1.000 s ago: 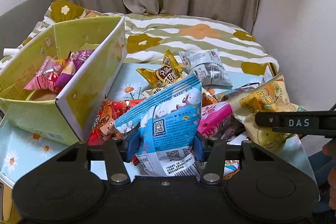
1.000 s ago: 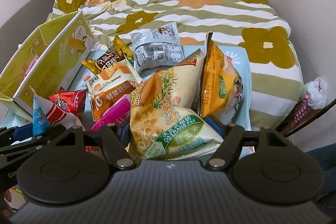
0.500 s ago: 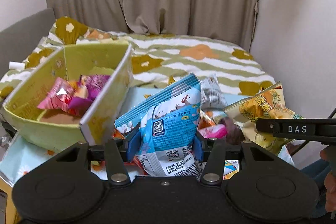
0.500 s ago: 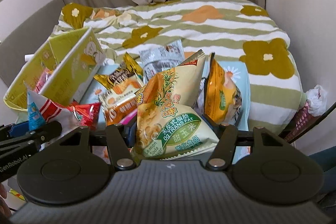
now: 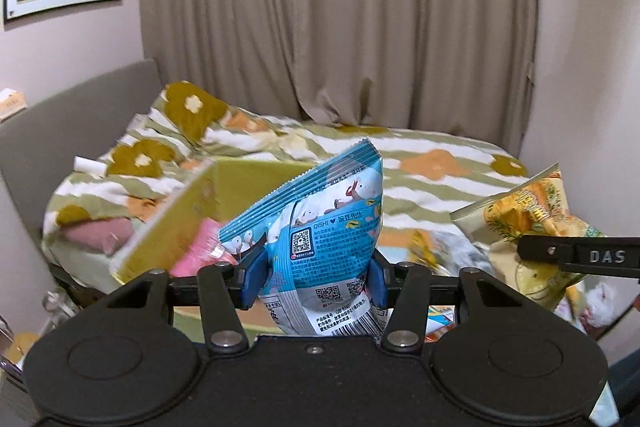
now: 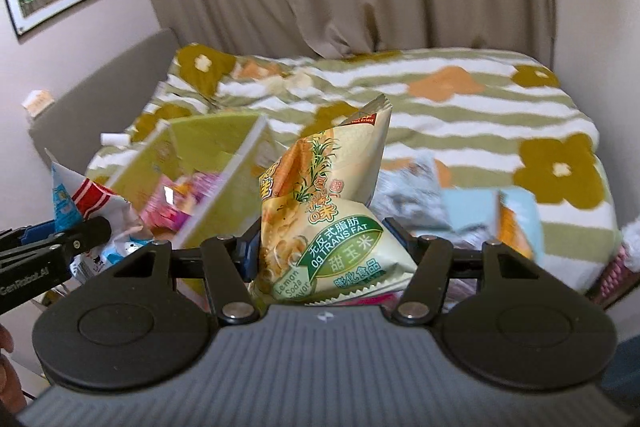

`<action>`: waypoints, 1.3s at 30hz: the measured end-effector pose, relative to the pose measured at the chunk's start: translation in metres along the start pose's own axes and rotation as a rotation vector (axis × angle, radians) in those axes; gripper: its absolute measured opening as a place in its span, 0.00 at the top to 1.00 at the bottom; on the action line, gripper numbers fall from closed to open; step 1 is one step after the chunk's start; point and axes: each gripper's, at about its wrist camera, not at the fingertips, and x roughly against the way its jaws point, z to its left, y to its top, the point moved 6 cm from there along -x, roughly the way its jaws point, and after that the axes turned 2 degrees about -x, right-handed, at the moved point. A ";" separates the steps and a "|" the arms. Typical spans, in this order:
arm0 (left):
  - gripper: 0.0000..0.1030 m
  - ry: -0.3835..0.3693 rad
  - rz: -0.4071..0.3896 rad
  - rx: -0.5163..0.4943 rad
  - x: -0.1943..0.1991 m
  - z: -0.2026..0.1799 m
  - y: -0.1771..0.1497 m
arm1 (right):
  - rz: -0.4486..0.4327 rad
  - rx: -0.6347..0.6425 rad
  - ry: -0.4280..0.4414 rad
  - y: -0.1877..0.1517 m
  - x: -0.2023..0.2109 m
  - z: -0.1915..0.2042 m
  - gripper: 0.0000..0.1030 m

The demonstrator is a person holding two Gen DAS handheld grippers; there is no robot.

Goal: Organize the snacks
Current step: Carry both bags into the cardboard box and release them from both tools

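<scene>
Blue pea-snack bag (image 5: 320,247) sits pinched in your left gripper (image 5: 316,277); your right gripper (image 6: 324,251) clamps the yellow corn-puff bag (image 6: 324,219), both held above the green box (image 6: 216,163), likely for dropping in.

A bed (image 6: 460,115) is seen, covered by a blanket (image 5: 432,163) striped green and white with olive and orange flowers. A grey headboard (image 6: 104,95) stands along its left side. A yellow-green box (image 6: 224,163) is set near the front left of the bed, with pink packets (image 6: 180,199) inside it. To the right of the box, blurred snack packets (image 6: 408,187) are spread on a light blue surface (image 6: 468,207); what this surface is cannot be told. A small white roll (image 5: 90,165) is left on the blanket by the headboard.
</scene>
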 end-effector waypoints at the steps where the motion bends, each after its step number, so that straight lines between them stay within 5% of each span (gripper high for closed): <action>1: 0.46 0.005 0.000 -0.001 -0.003 0.011 0.004 | -0.008 0.001 0.009 0.005 -0.003 0.013 0.27; 13: 0.46 0.000 0.065 -0.078 -0.068 0.120 0.029 | 0.001 0.017 0.030 0.021 -0.070 0.141 0.27; 25: 0.45 -0.145 0.223 -0.281 -0.142 0.136 -0.004 | 0.059 -0.031 -0.104 -0.004 -0.129 0.179 0.27; 28: 0.37 -0.172 0.261 -0.311 -0.153 0.135 -0.015 | 0.070 -0.045 -0.133 -0.008 -0.136 0.179 0.27; 30: 0.02 -0.182 0.271 -0.313 -0.158 0.137 -0.018 | 0.076 -0.053 -0.147 -0.010 -0.139 0.178 0.27; 39: 0.00 -0.195 0.262 -0.206 -0.141 0.153 -0.022 | 0.090 -0.029 -0.165 -0.014 -0.145 0.180 0.27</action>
